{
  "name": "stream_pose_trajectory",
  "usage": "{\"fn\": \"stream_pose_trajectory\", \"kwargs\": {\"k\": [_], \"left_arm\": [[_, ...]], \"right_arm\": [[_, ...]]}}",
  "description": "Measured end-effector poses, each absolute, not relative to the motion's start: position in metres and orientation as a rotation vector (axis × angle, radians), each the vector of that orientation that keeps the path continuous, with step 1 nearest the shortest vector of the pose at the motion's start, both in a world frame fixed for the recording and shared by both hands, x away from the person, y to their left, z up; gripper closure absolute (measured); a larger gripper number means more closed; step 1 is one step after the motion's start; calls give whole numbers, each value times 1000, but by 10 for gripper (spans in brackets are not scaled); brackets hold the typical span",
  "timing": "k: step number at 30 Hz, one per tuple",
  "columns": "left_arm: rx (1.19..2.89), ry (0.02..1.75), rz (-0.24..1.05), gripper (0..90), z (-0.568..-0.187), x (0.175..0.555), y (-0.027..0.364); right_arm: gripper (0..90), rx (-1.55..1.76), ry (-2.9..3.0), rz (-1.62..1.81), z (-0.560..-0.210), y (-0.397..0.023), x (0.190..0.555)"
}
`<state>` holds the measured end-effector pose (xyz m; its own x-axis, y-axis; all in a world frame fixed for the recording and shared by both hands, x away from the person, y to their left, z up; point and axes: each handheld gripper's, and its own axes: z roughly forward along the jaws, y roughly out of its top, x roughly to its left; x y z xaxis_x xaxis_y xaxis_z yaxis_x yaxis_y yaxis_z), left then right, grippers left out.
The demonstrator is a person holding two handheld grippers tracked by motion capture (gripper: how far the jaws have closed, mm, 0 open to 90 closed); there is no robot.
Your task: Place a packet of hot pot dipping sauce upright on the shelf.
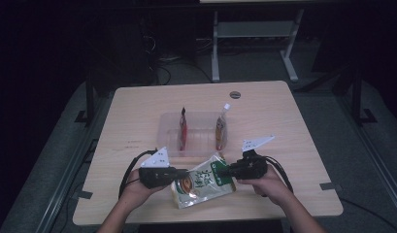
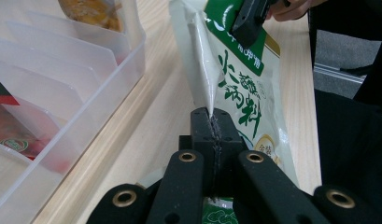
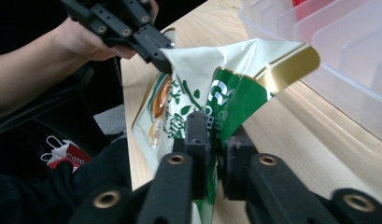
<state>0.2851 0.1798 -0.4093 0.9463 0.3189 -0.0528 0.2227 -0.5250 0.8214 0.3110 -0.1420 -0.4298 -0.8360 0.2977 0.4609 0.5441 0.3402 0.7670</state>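
A: High view, item one — a green and cream foil pouch with dark printed characters [image 1: 202, 182], near the front edge of the light wooden table [image 1: 138, 116], about midway between its left and right edges. Held?

B: At both ends. The left gripper [image 1: 182, 172] is clamped tight on the pouch's pale side seam; the left gripper view shows that seam pinched between its pads, the jaws fully together.

A: And the right gripper [image 1: 224, 171]?

B: Narrow — its jaws have just been closing, and the right gripper view shows the pouch's green top strip [image 3: 235, 100] between the pads, pressed from both sides.

A: Item two?

B: A clear plastic divided tray [image 1: 198, 141], just behind the pouch, toward the table's middle. Two small sachets stand upright in it: a red one [image 1: 183, 130] left, an orange one [image 1: 221, 130] right, well apart.
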Motion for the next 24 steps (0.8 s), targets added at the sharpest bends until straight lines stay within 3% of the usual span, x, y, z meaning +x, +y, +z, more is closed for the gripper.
{"fn": "stream_pose_trajectory", "kwargs": {"k": [12, 15, 16, 20, 24], "left_arm": [[2118, 383, 145, 888, -410, 289, 180], [2116, 389, 153, 855, -412, 290, 180], [2124, 402, 183, 790, -413, 291, 178], [2117, 435, 212, 707, -411, 292, 181], [2090, 464, 238, 704, -407, 292, 189]], "right_arm": [[900, -687, -2328, -1549, -428, -147, 309], [900, -672, -2299, -1568, -427, -148, 308], [900, -657, -2288, -1582, -426, -148, 307], [900, -634, -2266, -1610, -422, -147, 304], [900, -620, -2222, -1685, -412, -152, 301]]}}
